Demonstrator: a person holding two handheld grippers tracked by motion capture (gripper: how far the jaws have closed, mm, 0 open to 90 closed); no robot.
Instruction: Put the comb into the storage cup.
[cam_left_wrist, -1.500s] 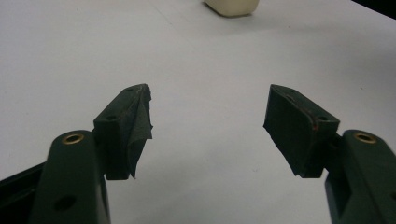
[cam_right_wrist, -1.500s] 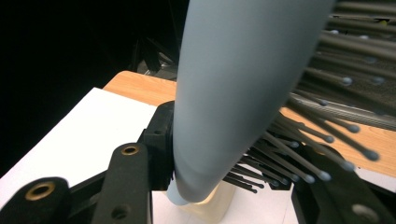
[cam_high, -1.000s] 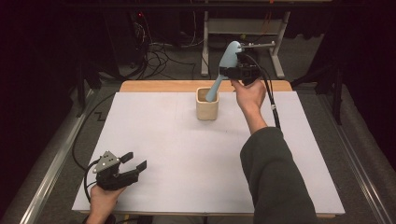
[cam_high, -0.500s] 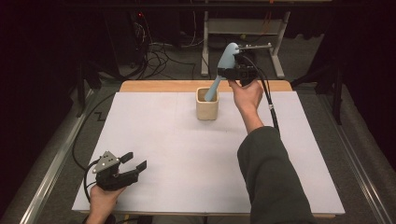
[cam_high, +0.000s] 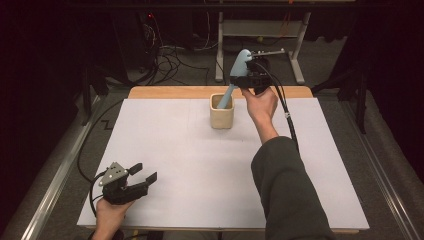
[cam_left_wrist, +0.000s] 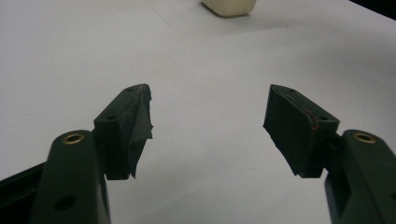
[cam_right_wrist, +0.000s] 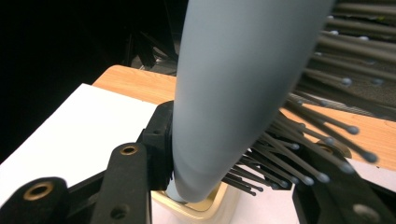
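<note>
A light blue hairbrush (cam_high: 239, 67) stands tilted with its handle down inside a cream square cup (cam_high: 221, 114) at the far middle of the white table. My right gripper (cam_high: 248, 78) is shut on the brush's head, above the cup. In the right gripper view the blue back of the hairbrush (cam_right_wrist: 233, 84) and its black bristles sit between the jaws of the right gripper (cam_right_wrist: 238, 154), with the cup's rim (cam_right_wrist: 219, 207) below. My left gripper (cam_high: 145, 173) rests open near the front left corner, nothing between its jaws. The left gripper (cam_left_wrist: 208, 126) points toward the distant cup (cam_left_wrist: 229, 5).
A white sheet (cam_high: 200, 165) covers the table, with a wooden strip (cam_high: 165, 92) along the far edge. Cables and a metal stand (cam_high: 260, 30) lie on the dark floor beyond. The right gripper's cable (cam_high: 287, 115) trails over the table's right side.
</note>
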